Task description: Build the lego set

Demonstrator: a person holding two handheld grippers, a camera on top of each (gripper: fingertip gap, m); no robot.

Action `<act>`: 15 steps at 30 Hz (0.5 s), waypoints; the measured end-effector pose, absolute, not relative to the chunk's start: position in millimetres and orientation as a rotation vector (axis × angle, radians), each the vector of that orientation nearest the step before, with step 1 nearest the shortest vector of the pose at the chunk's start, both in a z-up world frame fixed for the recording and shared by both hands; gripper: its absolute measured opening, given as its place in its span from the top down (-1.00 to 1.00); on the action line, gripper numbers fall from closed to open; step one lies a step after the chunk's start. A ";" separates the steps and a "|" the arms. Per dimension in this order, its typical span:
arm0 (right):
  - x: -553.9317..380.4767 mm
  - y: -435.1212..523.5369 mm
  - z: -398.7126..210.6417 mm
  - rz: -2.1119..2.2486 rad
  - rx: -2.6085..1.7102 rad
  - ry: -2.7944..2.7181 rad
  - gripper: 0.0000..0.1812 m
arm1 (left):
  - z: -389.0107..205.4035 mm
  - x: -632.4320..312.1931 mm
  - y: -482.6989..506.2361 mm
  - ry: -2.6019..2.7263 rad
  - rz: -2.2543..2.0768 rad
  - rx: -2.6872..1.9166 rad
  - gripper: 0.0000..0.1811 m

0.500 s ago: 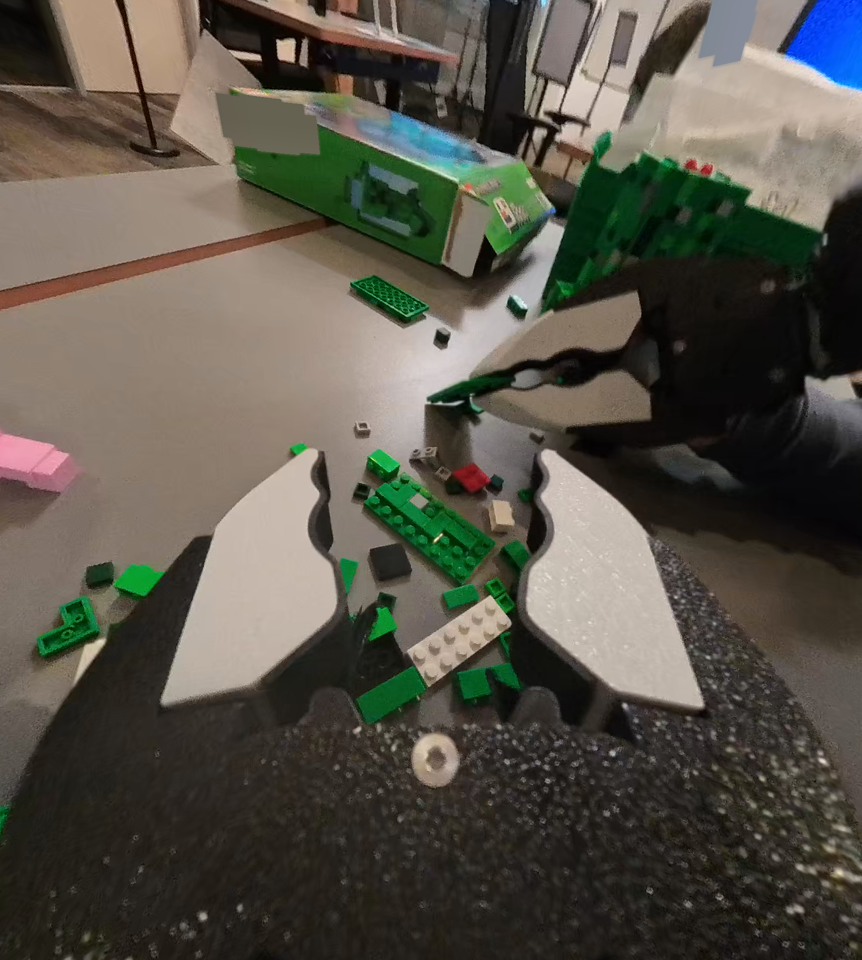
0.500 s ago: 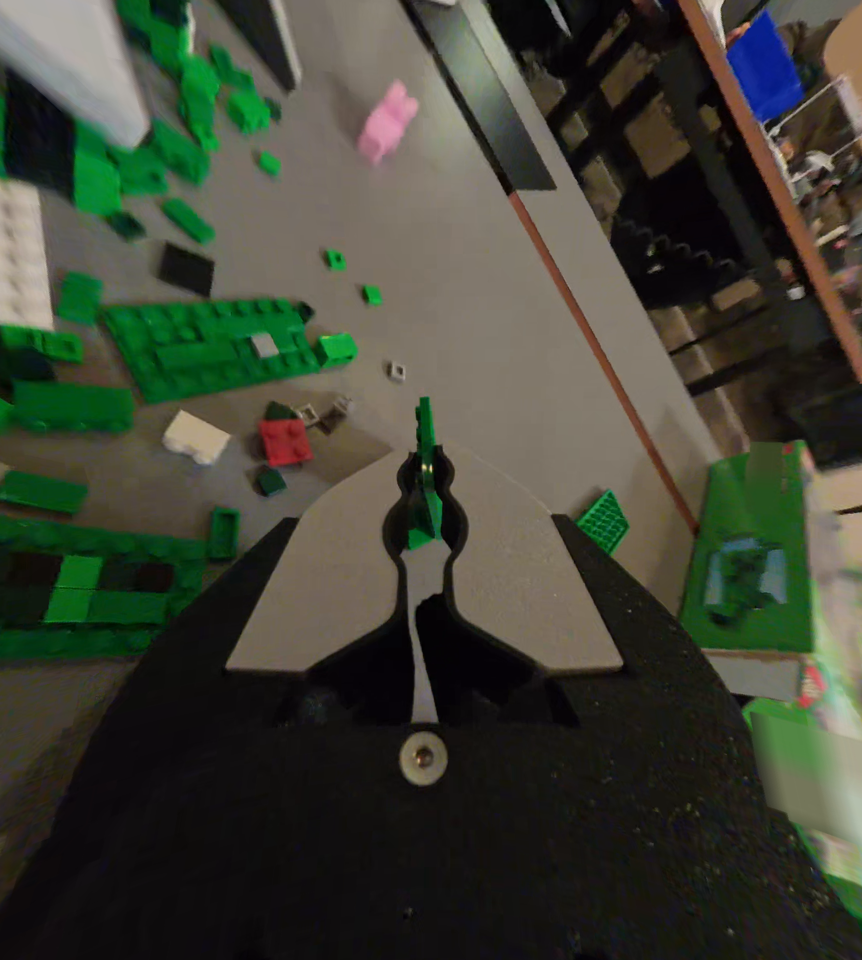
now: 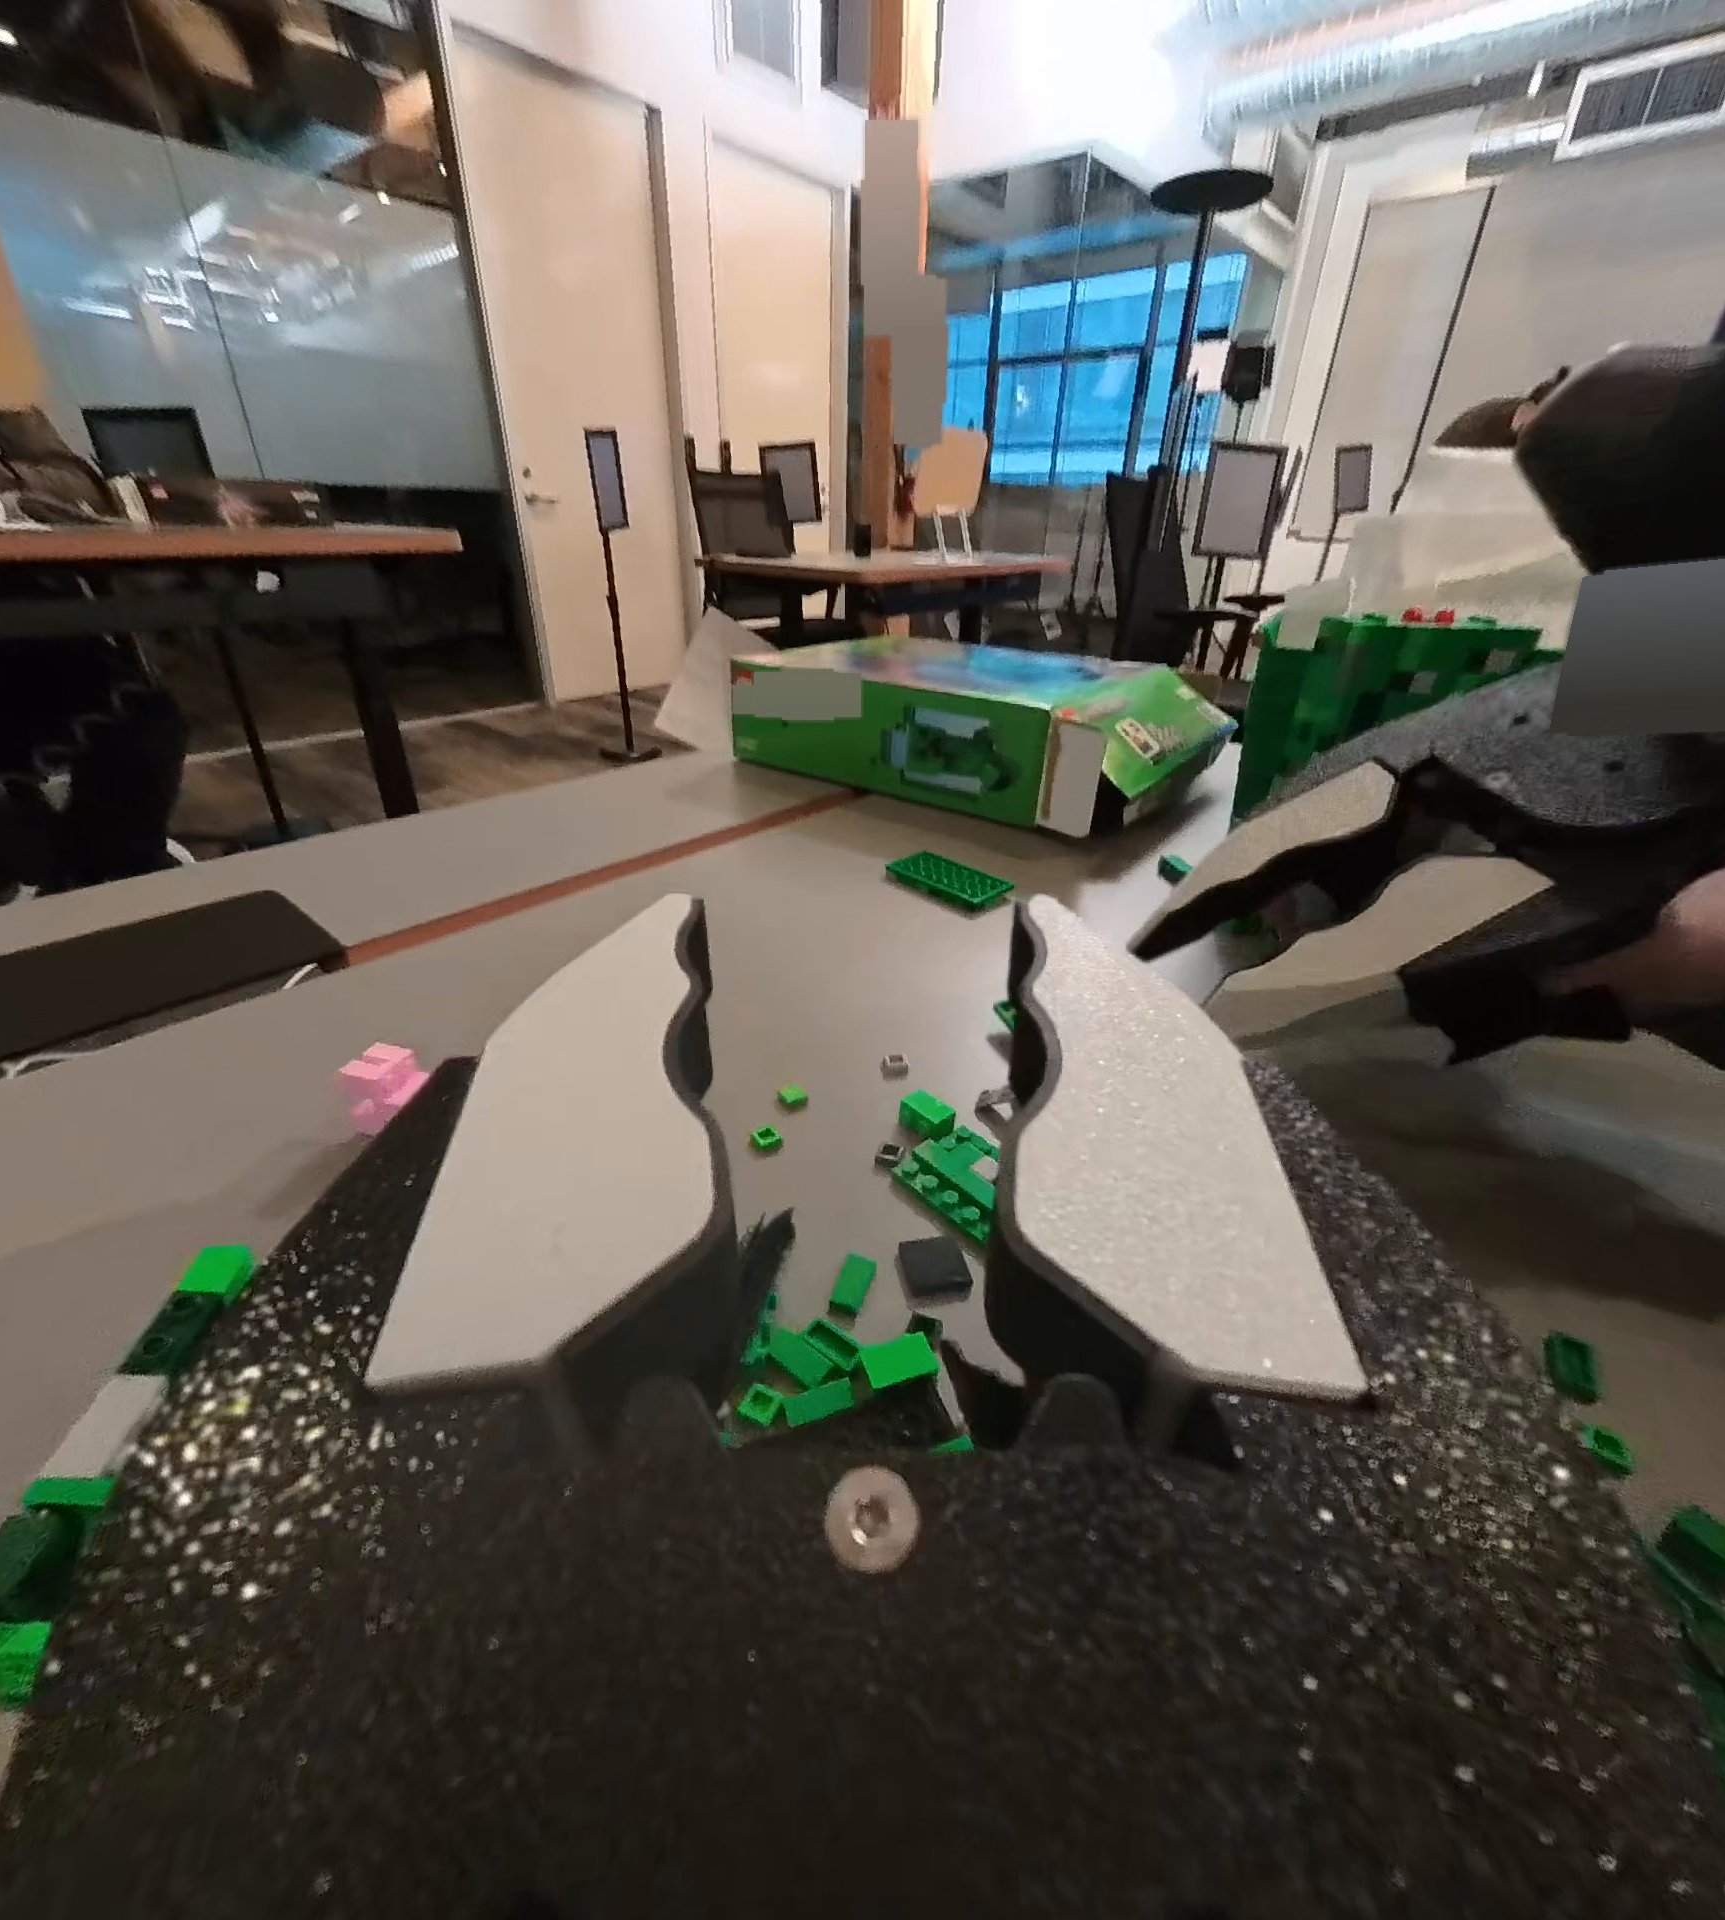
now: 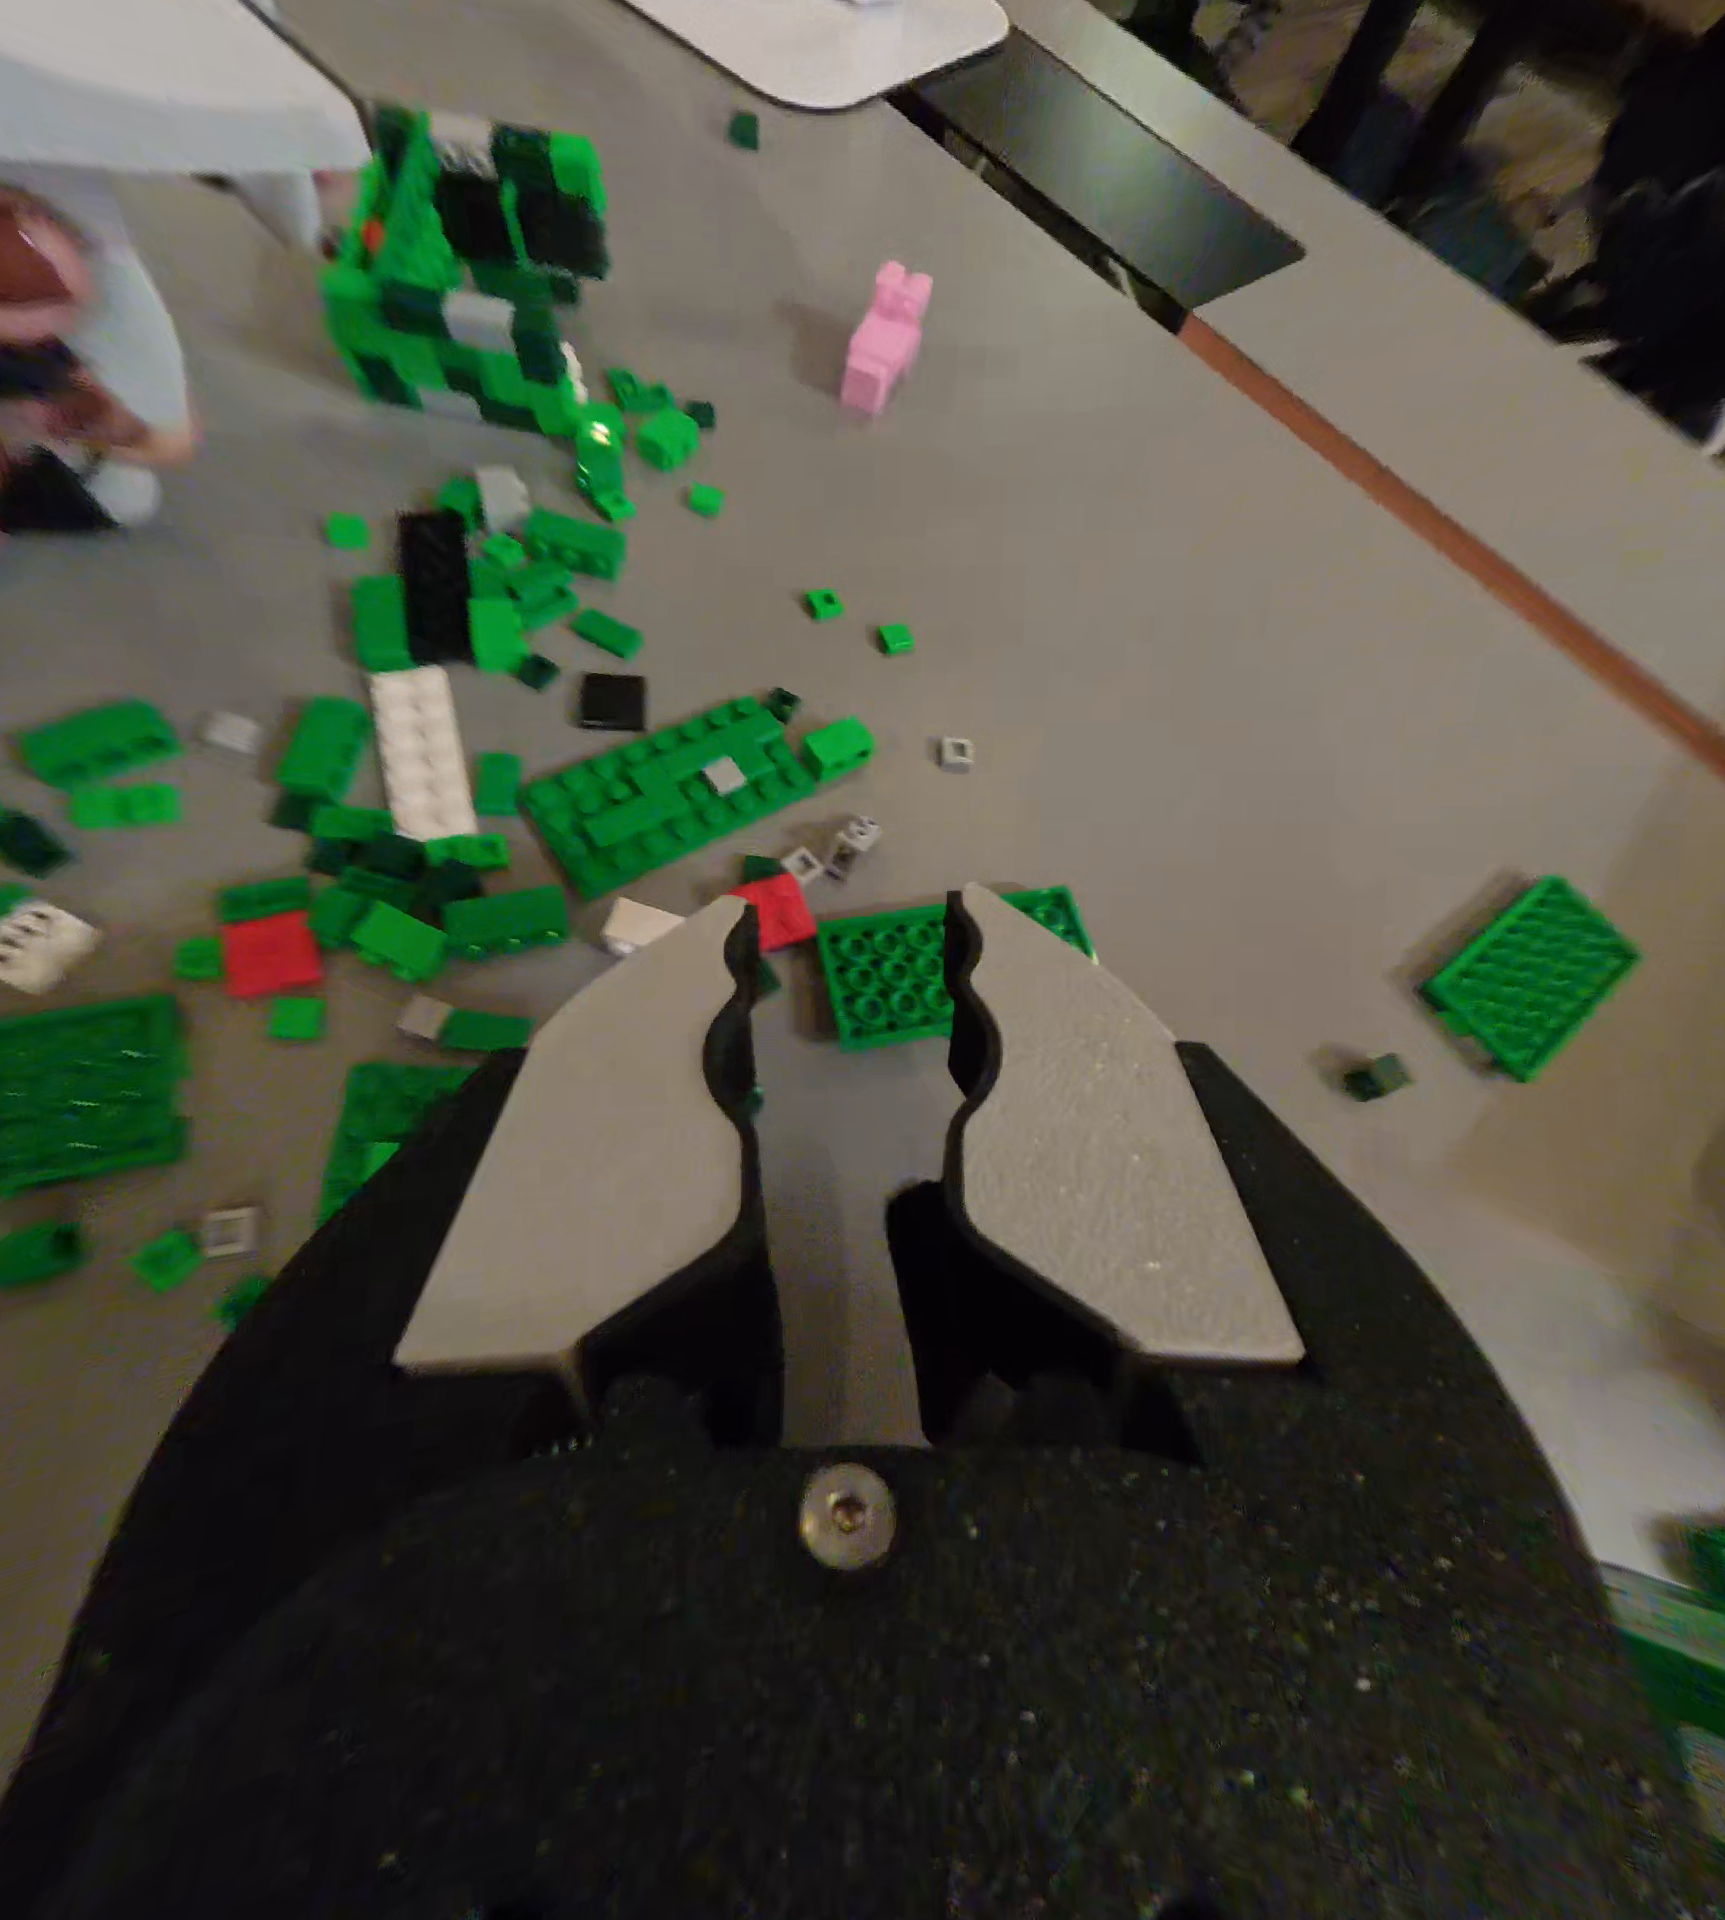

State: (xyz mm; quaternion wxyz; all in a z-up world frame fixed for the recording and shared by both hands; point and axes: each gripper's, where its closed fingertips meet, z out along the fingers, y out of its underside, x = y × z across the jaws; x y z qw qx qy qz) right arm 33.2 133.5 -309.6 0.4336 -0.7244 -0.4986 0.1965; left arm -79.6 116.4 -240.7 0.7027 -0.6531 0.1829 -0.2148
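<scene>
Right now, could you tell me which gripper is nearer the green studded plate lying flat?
Right. The right gripper hovers open directly over the green studded plate; the left gripper is open over the loose pieces farther off.

Glossy plastic bricks (image 4: pixel 671 800); matt table (image 4: pixel 1149 644); box (image 3: pixel 951 727) seemingly cardboard.

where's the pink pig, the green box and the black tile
pink pig (image 4: pixel 885 343), right wrist view, on its body side
green box (image 3: pixel 941 738), left wrist view, on its long front face
black tile (image 4: pixel 613 701), right wrist view, on its flat top
</scene>
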 end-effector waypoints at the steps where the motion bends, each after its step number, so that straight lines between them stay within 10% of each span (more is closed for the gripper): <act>1: 30.3 129.3 -308.4 0.559 -1.815 -1.223 0.64 | -239.0 -81.5 115.9 0.398 -0.477 -1.442 0.40; 15: -23.9 115.9 -353.2 0.515 -2.387 -1.133 0.50 | -237.5 -87.7 112.4 0.379 -0.507 -1.422 0.45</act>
